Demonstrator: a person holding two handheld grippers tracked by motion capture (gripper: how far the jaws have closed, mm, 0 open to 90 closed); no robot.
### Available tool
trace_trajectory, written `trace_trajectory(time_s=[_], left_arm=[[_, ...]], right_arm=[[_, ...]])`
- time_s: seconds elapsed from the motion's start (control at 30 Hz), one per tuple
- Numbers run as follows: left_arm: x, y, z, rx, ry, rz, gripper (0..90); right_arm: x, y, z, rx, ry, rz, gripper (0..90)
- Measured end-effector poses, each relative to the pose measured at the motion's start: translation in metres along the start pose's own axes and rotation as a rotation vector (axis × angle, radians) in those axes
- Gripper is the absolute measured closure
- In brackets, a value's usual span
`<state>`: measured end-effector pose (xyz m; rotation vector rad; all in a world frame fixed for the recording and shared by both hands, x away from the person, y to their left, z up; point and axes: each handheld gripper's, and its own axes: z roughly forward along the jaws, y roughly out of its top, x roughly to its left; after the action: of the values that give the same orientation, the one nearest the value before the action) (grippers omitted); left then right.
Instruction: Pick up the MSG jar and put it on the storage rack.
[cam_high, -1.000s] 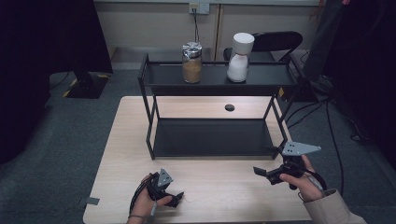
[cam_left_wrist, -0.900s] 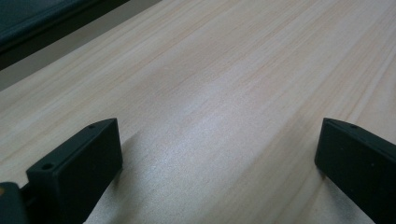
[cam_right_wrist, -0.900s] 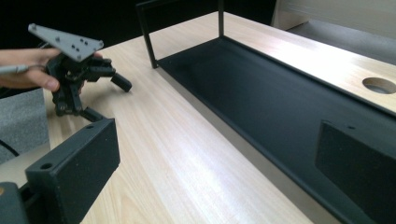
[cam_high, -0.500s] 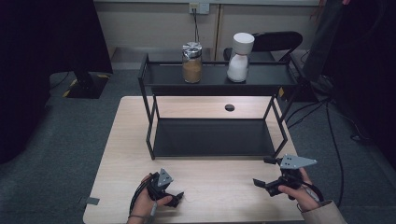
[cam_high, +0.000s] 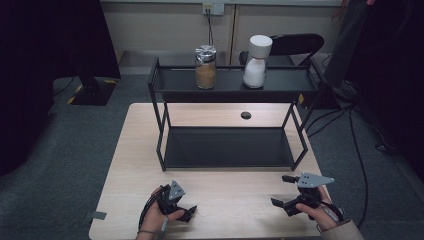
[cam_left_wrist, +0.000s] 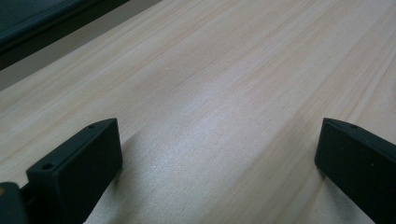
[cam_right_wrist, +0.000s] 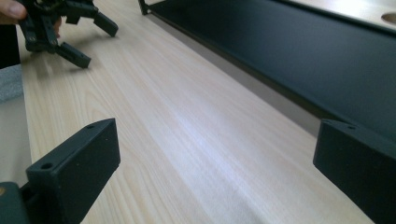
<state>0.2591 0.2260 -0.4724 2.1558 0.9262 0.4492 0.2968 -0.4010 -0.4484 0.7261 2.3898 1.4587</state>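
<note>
Glass jar of brown powder with a metal lid (cam_high: 205, 67) is standing on the top tier of the black metal shelf rack (cam_high: 230, 87), well apart from us. We are resting both grippers low near the wooden table (cam_high: 230, 200), jaws spread wide and empty, probably ready for a reach. Our right gripper (cam_high: 285, 192) is sitting lower and nearer to us than a second ago; our left gripper (cam_high: 187, 212) is keeping its place.

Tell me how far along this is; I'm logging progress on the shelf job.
Done: the jar and white bottle stand on the rack's top shelf. In hand: nothing; the left gripper and right gripper sit open and empty over the table. Left: nothing visible waits on the table.
</note>
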Motion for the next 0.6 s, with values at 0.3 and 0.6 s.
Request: trace_trajectory(time_s=[0.3,0.6], left_arm=[[0.0,0.0,0.0,0.0,0.0,0.0,0.0],[0.0,0.0,0.0,0.0,0.0,0.0,0.0]], right_arm=[[-0.0002,-0.0072,0.003,0.027,-0.02,-0.002,0.0],[-0.0005,-0.0077,0.0052,0.066,-0.041,0.001,0.0]])
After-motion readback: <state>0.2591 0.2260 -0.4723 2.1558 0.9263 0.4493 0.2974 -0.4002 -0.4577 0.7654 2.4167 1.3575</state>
